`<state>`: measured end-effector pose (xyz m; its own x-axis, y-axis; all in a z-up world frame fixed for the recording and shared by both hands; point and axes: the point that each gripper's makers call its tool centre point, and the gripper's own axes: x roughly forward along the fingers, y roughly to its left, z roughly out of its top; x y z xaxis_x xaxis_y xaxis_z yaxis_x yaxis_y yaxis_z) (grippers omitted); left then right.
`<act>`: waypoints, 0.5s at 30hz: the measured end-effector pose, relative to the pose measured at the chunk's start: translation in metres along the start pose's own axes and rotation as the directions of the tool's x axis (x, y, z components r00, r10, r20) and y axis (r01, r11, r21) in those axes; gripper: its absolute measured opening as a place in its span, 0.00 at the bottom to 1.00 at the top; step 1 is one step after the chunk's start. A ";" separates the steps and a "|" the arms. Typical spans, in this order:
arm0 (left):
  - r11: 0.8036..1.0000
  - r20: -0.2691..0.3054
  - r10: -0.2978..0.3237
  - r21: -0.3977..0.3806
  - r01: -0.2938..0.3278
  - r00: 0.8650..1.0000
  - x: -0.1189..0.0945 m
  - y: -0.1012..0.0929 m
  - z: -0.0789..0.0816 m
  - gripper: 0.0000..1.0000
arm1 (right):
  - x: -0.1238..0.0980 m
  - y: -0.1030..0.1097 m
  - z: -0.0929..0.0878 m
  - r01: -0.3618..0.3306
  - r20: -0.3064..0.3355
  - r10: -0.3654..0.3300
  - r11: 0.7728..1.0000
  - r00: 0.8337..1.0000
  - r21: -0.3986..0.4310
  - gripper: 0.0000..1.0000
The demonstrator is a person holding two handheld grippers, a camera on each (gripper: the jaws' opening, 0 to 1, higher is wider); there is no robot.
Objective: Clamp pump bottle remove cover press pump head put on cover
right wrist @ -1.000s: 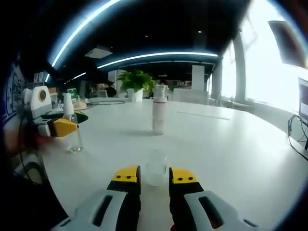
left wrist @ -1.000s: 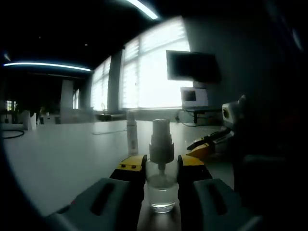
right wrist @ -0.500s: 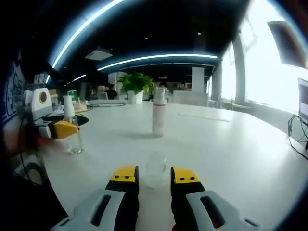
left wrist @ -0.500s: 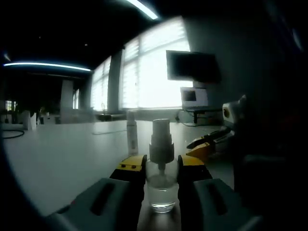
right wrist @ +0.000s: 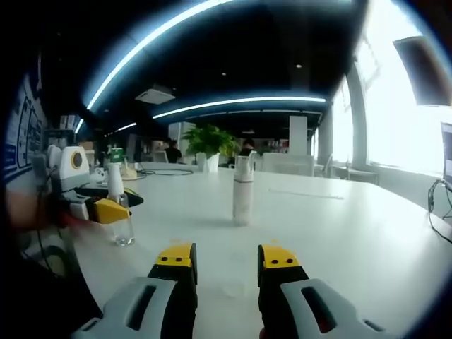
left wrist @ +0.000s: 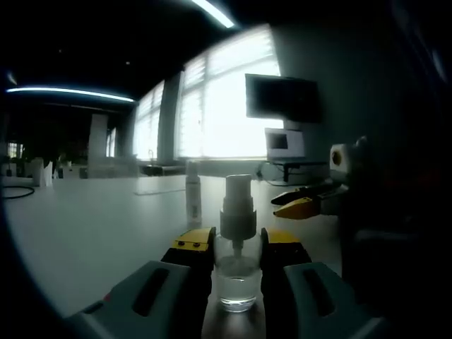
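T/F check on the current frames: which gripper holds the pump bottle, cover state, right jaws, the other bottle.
1. The left gripper is shut on the pump bottle. True.
2. The pump head is covered. False: it stands bare; the clear cover seems to lie on the table between the right gripper's jaws.
3. The right gripper is open. True: its jaws stand apart with nothing gripped.
4. The white bottle lies on its side. False: it stands upright on the table.
5. The right gripper is pressing the pump head. False: it is apart from the bottle.
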<state>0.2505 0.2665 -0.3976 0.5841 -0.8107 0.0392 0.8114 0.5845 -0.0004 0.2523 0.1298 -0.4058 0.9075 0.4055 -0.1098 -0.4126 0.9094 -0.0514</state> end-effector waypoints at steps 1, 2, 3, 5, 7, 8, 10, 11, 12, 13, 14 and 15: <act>1.000 -0.001 -0.002 -0.003 0.002 1.000 0.000 0.000 0.000 0.16 | -0.001 0.002 0.004 -0.007 0.017 0.007 1.000 1.000 -0.010 0.28; 1.000 -0.002 -0.004 -0.005 0.004 1.000 0.000 0.000 -0.001 0.16 | -0.002 0.004 0.008 -0.013 0.033 0.014 1.000 0.999 -0.026 0.28; 1.000 -0.002 -0.007 -0.006 0.007 1.000 0.000 0.000 -0.001 0.16 | -0.002 0.006 0.014 -0.020 0.055 0.023 0.999 0.998 -0.046 0.28; 1.000 -0.003 -0.011 -0.009 0.011 1.000 0.001 -0.001 -0.001 0.16 | -0.003 0.010 0.021 -0.036 0.083 0.041 0.998 0.996 -0.058 0.28; 1.000 -0.004 -0.014 -0.010 0.014 1.000 0.001 -0.001 -0.001 0.16 | -0.005 0.018 0.028 -0.057 0.104 0.064 0.996 0.992 -0.073 0.28; 1.000 -0.004 -0.014 -0.011 0.014 1.000 0.000 -0.001 -0.001 0.16 | -0.005 0.020 0.031 -0.064 0.111 0.073 0.995 0.991 -0.080 0.27; 1.000 -0.004 -0.014 -0.010 0.014 1.000 0.001 -0.001 -0.001 0.16 | -0.004 0.025 0.036 -0.077 0.117 0.088 0.993 0.989 -0.091 0.27; 1.000 -0.004 -0.015 -0.010 0.015 1.000 0.001 -0.001 -0.001 0.16 | -0.004 0.027 0.037 -0.082 0.120 0.093 0.992 0.988 -0.093 0.27; 1.000 -0.004 -0.017 -0.010 0.017 1.000 0.001 -0.001 -0.001 0.16 | -0.004 0.029 0.039 -0.087 0.125 0.098 0.992 0.987 -0.094 0.27; 1.000 -0.004 -0.018 -0.010 0.018 1.000 0.001 -0.002 -0.001 0.16 | -0.003 0.030 0.040 -0.092 0.129 0.104 0.992 0.986 -0.092 0.27; 1.000 -0.004 -0.019 -0.010 0.019 1.000 0.001 -0.002 -0.001 0.16 | -0.003 0.031 0.042 -0.097 0.135 0.108 0.992 0.985 -0.086 0.27; 1.000 -0.004 -0.020 -0.011 0.020 1.000 0.001 -0.002 -0.001 0.16 | -0.003 0.032 0.042 -0.099 0.137 0.110 0.991 0.984 -0.085 0.27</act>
<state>0.2492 0.2648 -0.3988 0.5678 -0.8224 0.0352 0.8231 0.5678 -0.0104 0.2397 0.1617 -0.3652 0.8586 0.5121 0.0220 -0.5059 0.8535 -0.1246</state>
